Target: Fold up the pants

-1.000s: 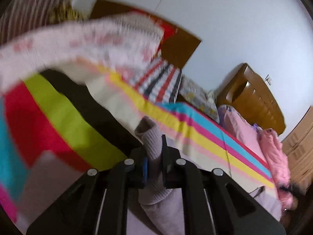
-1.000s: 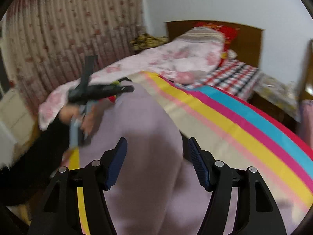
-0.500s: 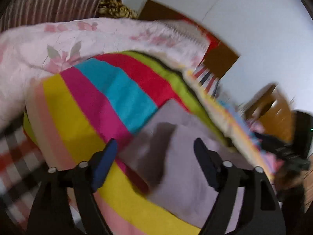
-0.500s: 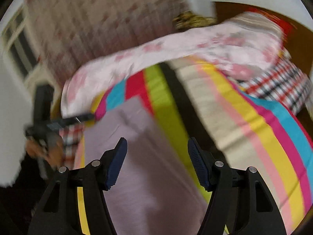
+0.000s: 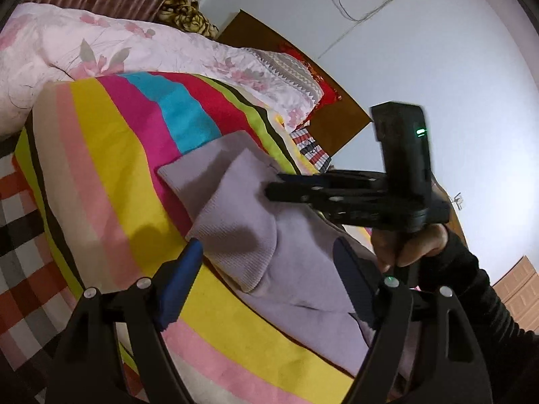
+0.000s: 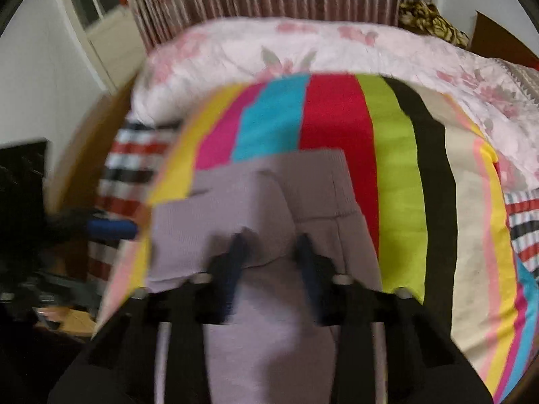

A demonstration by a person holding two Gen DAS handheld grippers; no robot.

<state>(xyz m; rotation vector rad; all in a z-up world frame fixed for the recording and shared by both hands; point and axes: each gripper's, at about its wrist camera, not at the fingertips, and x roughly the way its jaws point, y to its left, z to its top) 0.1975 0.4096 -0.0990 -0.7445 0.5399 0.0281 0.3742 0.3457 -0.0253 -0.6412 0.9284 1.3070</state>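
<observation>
Even indoor light, soft shadow on the striped blanket (image 5: 101, 181), right wrist view motion-blurred, fisheye bends + darkens edges

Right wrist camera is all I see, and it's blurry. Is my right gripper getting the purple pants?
Observer: From the left wrist view, the right gripper shows side-on, jaws closing with a fold of the lilac knitted pants between them.
Operator: Is the other gripper holding them too?
Observer: No. The left gripper is wide open, the ribbed cuff ahead of its fingers, gripping nothing.
Operator: Who's holding mine?
Observer: A hand in a black sleeve.
</observation>
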